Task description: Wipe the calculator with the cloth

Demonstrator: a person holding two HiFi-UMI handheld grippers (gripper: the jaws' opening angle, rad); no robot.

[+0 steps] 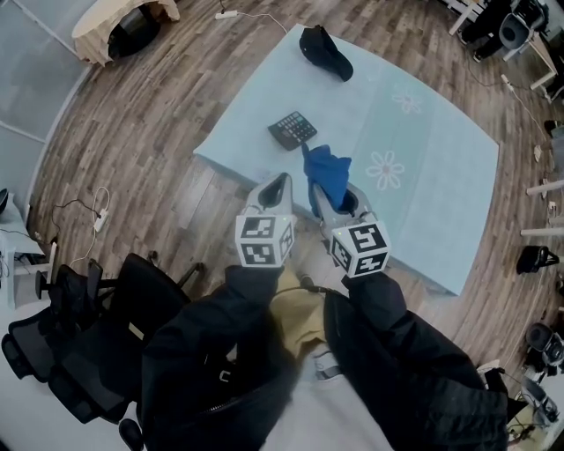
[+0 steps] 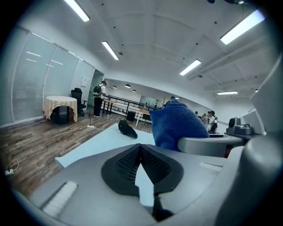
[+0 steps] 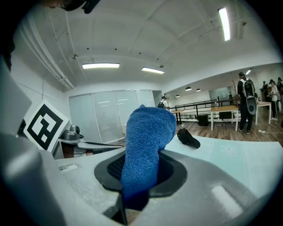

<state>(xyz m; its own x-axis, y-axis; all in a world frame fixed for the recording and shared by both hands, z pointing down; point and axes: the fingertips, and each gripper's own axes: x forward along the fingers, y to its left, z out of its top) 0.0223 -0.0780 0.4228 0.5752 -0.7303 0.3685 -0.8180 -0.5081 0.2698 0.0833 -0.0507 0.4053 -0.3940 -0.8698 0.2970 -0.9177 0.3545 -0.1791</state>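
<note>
The dark calculator point(image 1: 293, 130) lies on the light blue table point(image 1: 441, 185) near its left edge. My right gripper point(image 1: 337, 195) is shut on a blue cloth point(image 1: 328, 172), which stands up out of its jaws point(image 3: 146, 141) just short of the calculator. The left gripper point(image 1: 278, 187) hangs beside it over the table's near edge, shut with nothing in it point(image 2: 140, 148). In the left gripper view the blue cloth point(image 2: 177, 123) shows to the right. Neither gripper view shows the calculator.
A black cap point(image 1: 324, 51) rests at the table's far end, also seen as a cap point(image 2: 127, 129) and a cap point(image 3: 188, 137). Black office chairs point(image 1: 62, 352) stand at lower left. A cable point(image 1: 99, 216) lies on the wooden floor. A draped round table point(image 1: 123, 26) stands far left.
</note>
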